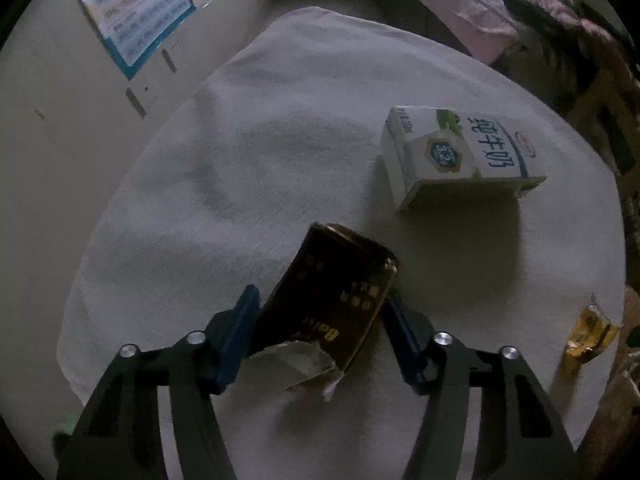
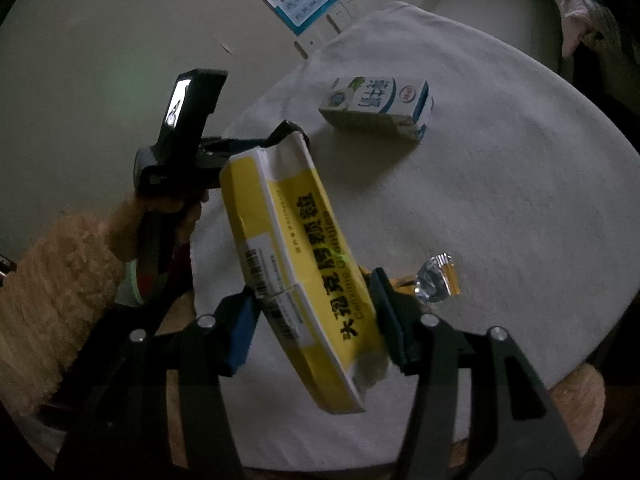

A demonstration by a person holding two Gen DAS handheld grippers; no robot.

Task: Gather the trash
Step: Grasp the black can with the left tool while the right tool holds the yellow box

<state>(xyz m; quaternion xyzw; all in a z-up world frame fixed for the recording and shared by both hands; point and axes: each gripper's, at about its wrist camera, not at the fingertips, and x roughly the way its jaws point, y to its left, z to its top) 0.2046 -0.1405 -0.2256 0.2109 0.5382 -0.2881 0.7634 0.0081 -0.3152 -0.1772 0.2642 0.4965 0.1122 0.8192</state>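
A dark brown box (image 1: 332, 300) with a torn-open end lies on the white cloth (image 1: 280, 140), and my left gripper (image 1: 320, 312) is shut on it, blue pads against both sides. Off the cloth hangs a yellow medicine box (image 2: 304, 264) with black lettering, tilted, with my right gripper (image 2: 316, 304) shut across its lower half. A white and blue milk carton (image 1: 452, 156) lies on its side further back, also seen as the milk carton (image 2: 376, 100) in the right wrist view. A crumpled gold foil wrapper (image 2: 436, 280) rests near the cloth's right edge.
The cloth covers a round table. A person's hand in a fuzzy tan sleeve (image 2: 60, 264) holds the left tool. A blue-bordered poster (image 1: 132, 12) lies on the floor behind. Pink fabric (image 1: 480, 8) and a wooden frame (image 1: 600, 100) stand at the back right.
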